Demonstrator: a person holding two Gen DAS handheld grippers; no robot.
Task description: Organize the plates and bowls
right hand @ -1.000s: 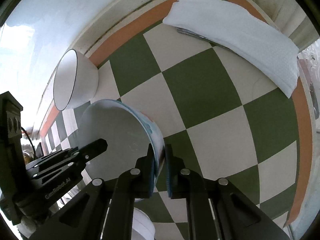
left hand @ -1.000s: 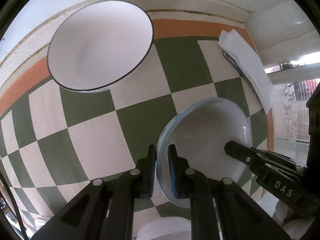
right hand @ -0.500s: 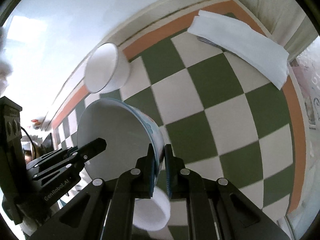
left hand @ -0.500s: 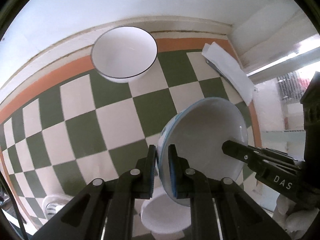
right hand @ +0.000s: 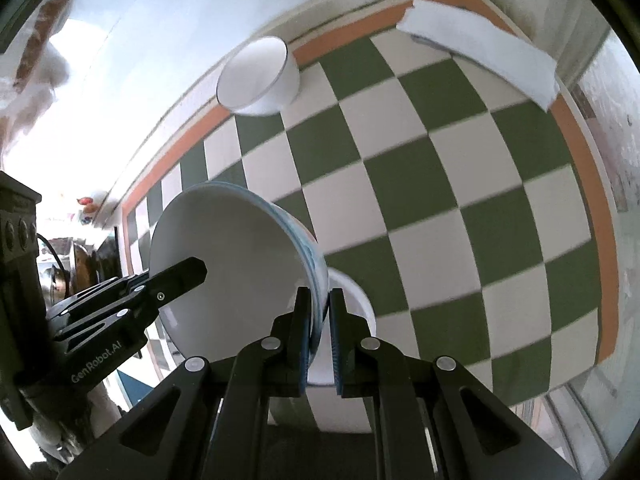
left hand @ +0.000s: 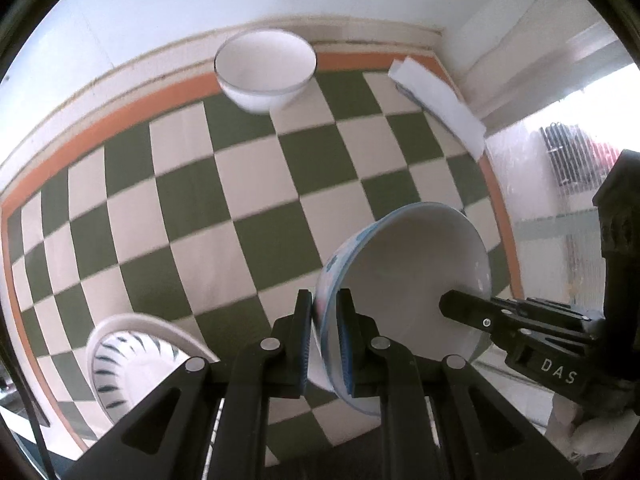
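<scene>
Blue-patterned bowl (left hand: pixel 404 280) held aloft over checkered desk (left hand: pixel 240 200), pinched at opposite rim edges.

Left gripper (left hand: pixel 325 340) and right gripper (right hand: pixel 319 340) fingers each clamp the thin rim; uneven pull could slip it onto the striped dish (left hand: pixel 132 356) below-left of the left fingers.

Both wrist views look down; share checkered table (left hand: pixel 248 184).

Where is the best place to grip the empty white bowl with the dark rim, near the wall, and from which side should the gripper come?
Probably the rim of the white bowl. It stands upright, its mouth open and nothing inside, so a gripper coming from above could put one finger inside and one outside the thin wall. The side facing the checkered table looks freest, since the far side stands close to the wall.
</scene>
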